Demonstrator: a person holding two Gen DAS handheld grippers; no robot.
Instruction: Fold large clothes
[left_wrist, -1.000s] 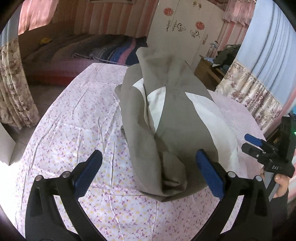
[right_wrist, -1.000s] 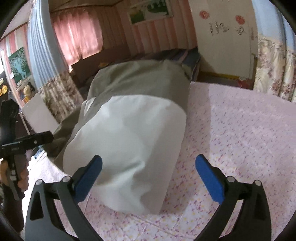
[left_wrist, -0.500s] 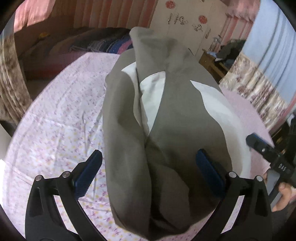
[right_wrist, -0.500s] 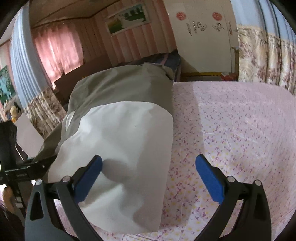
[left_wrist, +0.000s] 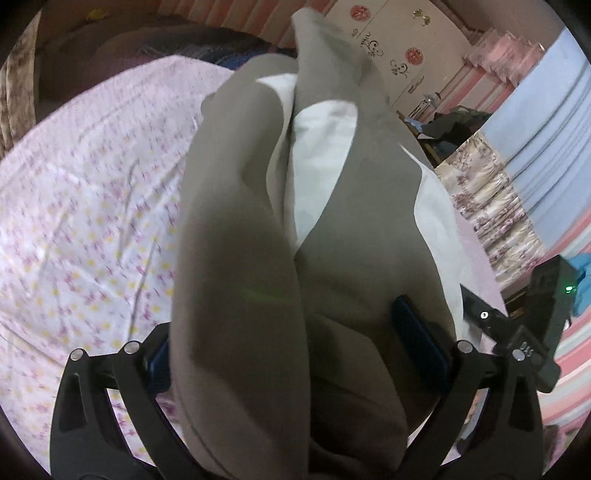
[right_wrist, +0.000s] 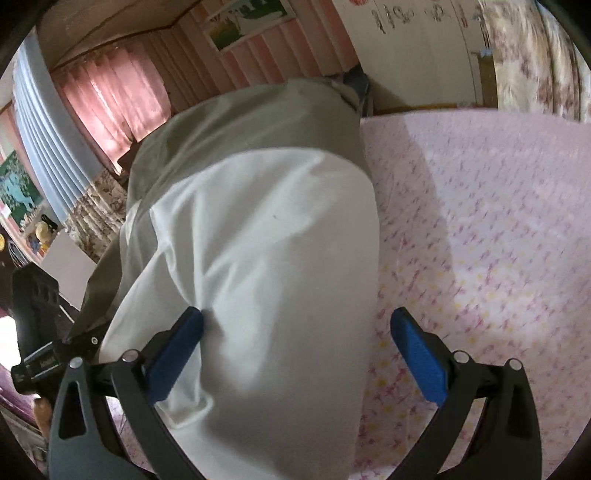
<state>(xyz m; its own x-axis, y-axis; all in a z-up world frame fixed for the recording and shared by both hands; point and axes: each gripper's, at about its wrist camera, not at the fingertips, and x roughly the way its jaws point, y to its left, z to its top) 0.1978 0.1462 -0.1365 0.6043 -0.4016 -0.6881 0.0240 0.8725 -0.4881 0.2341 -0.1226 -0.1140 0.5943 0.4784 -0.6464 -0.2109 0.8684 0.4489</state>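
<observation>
Left wrist view: the left tongs (left_wrist: 291, 354) stand spread wide with an olive-grey and white garment (left_wrist: 258, 258) bulging up between the two blue pads (left_wrist: 417, 339), the cloth lying over the left-hand pad and brushing the right-hand one, yet not pinched. That garment runs as a long heap away from the camera down the middle of a bed dressed in a pink floral sheet (left_wrist: 85, 206), its grey panels parted by a white lining along the centre. At the right edge the black body of the right tongs (left_wrist: 517, 332) shows just beside the garment, a green light glowing on the unit behind it. A white wardrobe with red ornaments (left_wrist: 391, 48) and blue and floral curtains (left_wrist: 517, 177) close the room beyond. Right wrist view: the right tongs (right_wrist: 295, 343) are likewise released, jaws apart, with the garment's (right_wrist: 266, 258) white section swelling between them; the left-hand pad (right_wrist: 173, 354) presses a dimple into the cloth while the right-hand pad (right_wrist: 421, 354) hangs free above the floral sheet (right_wrist: 480, 221). Grey fabric continues behind the white toward the head of the bed. The left tongs' (right_wrist: 40, 325) black frame sits at the left edge, near the garment's grey flank, and pink curtains (right_wrist: 114, 103) hang at the far window.
</observation>
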